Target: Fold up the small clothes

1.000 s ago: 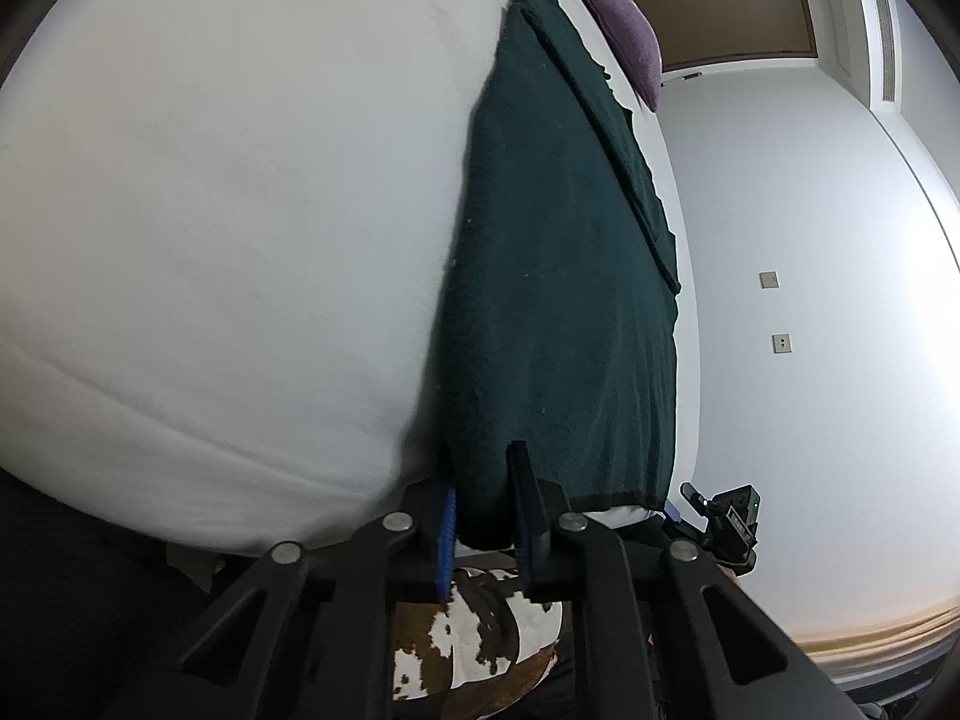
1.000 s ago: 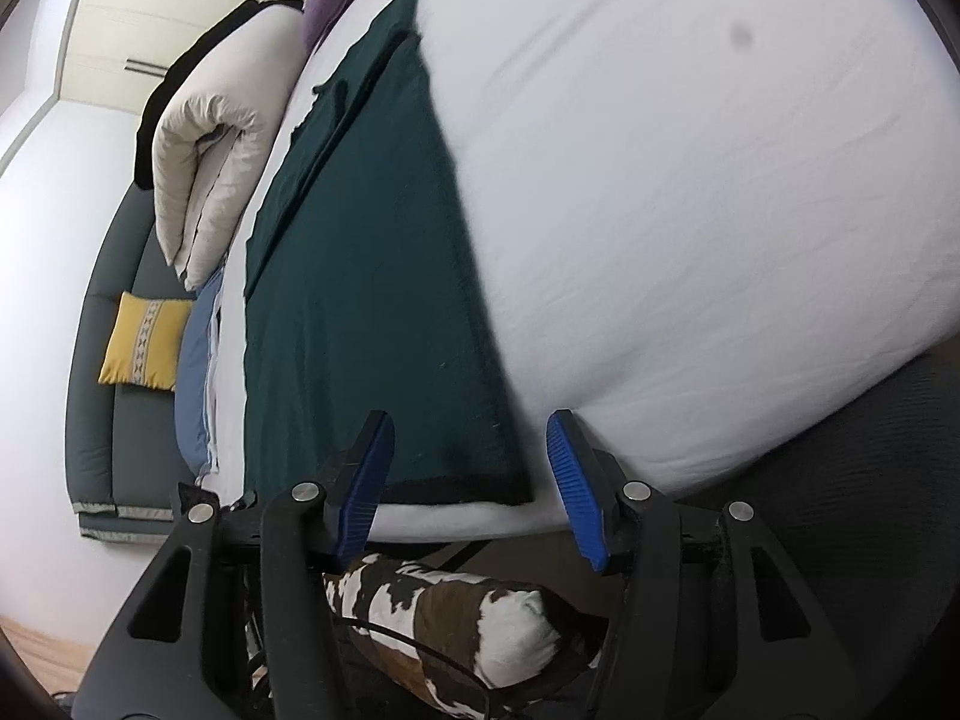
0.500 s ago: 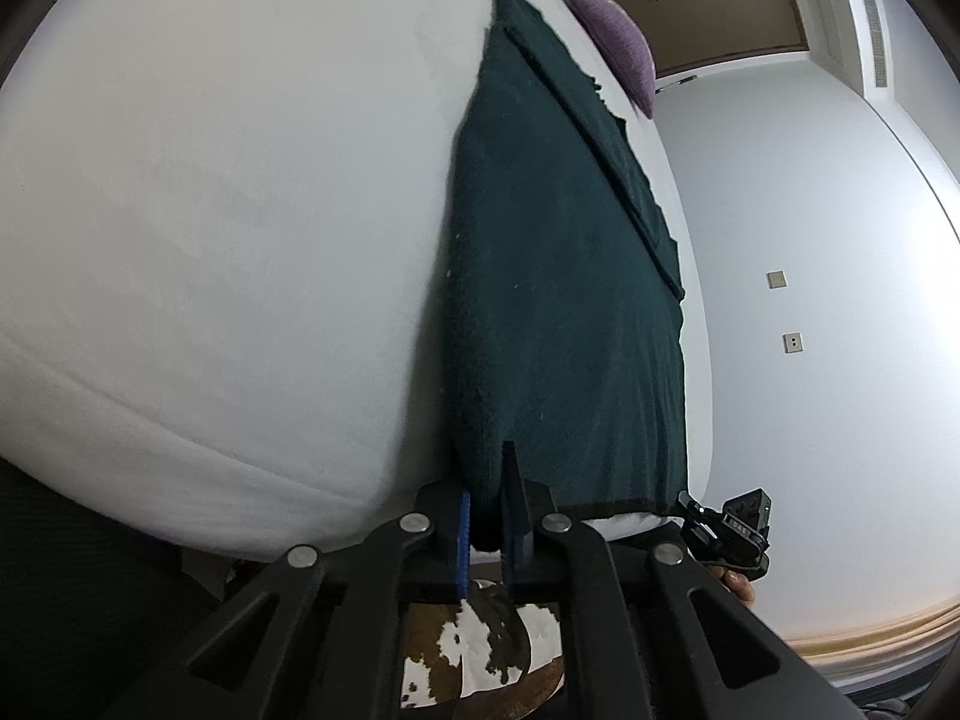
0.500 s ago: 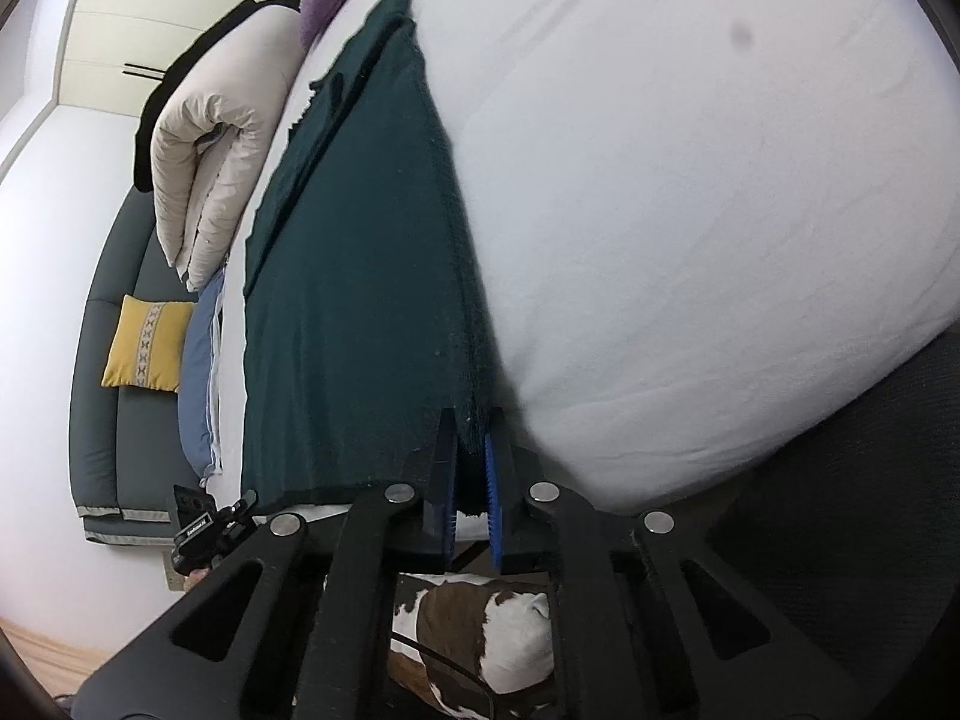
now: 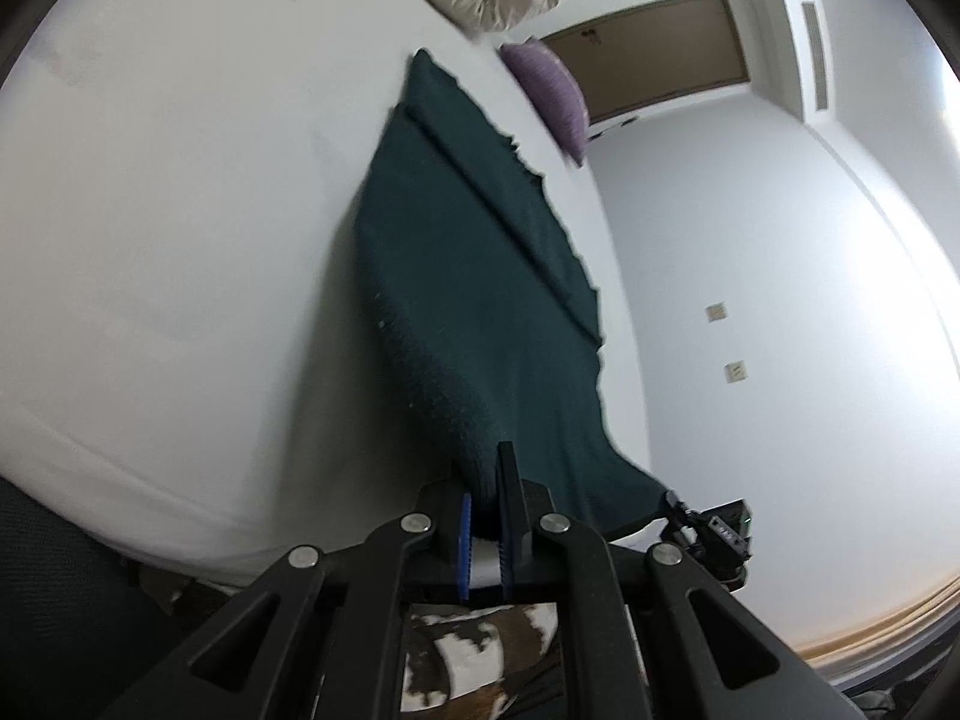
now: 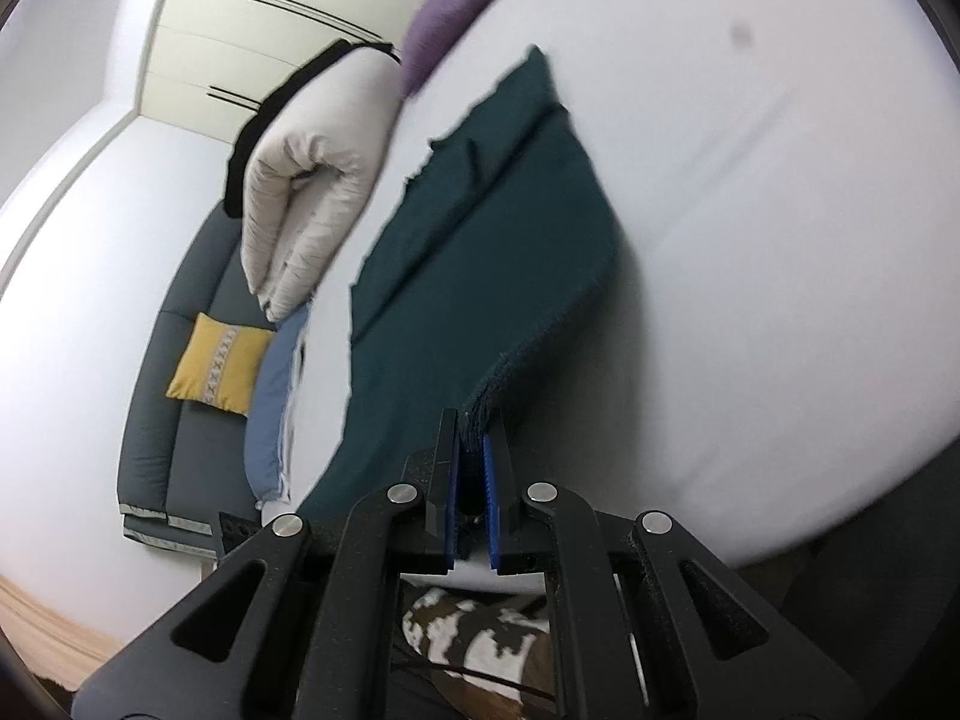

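A dark green knitted garment [image 5: 480,276] lies on the white bed [image 5: 180,240]; it also shows in the right wrist view [image 6: 480,252]. My left gripper [image 5: 487,492] is shut on the garment's near corner and holds it raised off the sheet. My right gripper [image 6: 474,438] is shut on the other near corner, also lifted. The far end of the garment rests flat on the bed, with a folded strip along one side. The right gripper also shows in the left wrist view [image 5: 714,531], at the garment's far near corner.
A rolled cream duvet [image 6: 312,180] and a purple pillow [image 6: 444,30] lie at the head of the bed. A grey sofa with a yellow cushion [image 6: 219,360] stands beside it. A cowhide-patterned object [image 6: 480,624] is below the grippers. A brown door [image 5: 654,54] is in the far wall.
Both grippers closed on the garment's near corners, then lifted that edge up off the bed and carried it towards the far end.
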Demonstrator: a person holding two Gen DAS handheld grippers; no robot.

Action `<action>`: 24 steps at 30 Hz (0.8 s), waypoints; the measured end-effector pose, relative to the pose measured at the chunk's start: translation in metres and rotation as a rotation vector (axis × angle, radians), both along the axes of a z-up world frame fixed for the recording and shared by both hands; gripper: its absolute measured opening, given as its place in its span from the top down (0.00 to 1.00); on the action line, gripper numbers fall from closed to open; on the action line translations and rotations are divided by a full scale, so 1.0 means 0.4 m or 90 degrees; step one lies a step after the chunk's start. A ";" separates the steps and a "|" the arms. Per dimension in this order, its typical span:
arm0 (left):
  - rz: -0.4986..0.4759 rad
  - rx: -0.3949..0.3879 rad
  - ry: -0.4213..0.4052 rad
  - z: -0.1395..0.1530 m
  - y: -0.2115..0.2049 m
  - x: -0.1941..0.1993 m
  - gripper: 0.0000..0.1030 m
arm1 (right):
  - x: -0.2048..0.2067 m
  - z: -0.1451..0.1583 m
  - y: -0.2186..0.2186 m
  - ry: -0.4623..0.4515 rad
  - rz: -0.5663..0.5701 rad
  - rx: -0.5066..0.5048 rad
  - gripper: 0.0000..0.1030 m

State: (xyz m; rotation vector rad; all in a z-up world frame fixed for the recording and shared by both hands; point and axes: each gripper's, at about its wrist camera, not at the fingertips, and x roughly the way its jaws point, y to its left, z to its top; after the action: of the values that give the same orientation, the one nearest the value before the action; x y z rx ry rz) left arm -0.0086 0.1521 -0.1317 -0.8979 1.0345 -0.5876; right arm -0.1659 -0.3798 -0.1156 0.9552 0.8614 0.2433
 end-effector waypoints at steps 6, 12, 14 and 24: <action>0.036 -0.057 -0.033 0.057 0.012 0.055 0.93 | 0.066 0.065 -0.032 -0.042 -0.019 0.018 0.95; 0.065 -0.089 -0.061 0.111 0.005 0.145 0.93 | 0.157 0.108 -0.063 -0.068 -0.041 0.043 0.95; 0.076 -0.096 -0.065 0.121 0.005 0.182 0.93 | 0.190 0.112 -0.080 -0.073 -0.052 0.059 0.95; 0.136 -0.094 -0.041 0.110 0.010 0.405 0.93 | 0.438 0.116 -0.161 -0.083 -0.109 0.091 0.95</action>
State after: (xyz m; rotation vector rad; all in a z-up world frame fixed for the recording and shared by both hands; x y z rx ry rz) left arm 0.1533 0.1560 -0.0878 -1.0975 0.8325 -0.5149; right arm 0.0093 -0.4441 -0.0691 1.1270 0.6459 0.2193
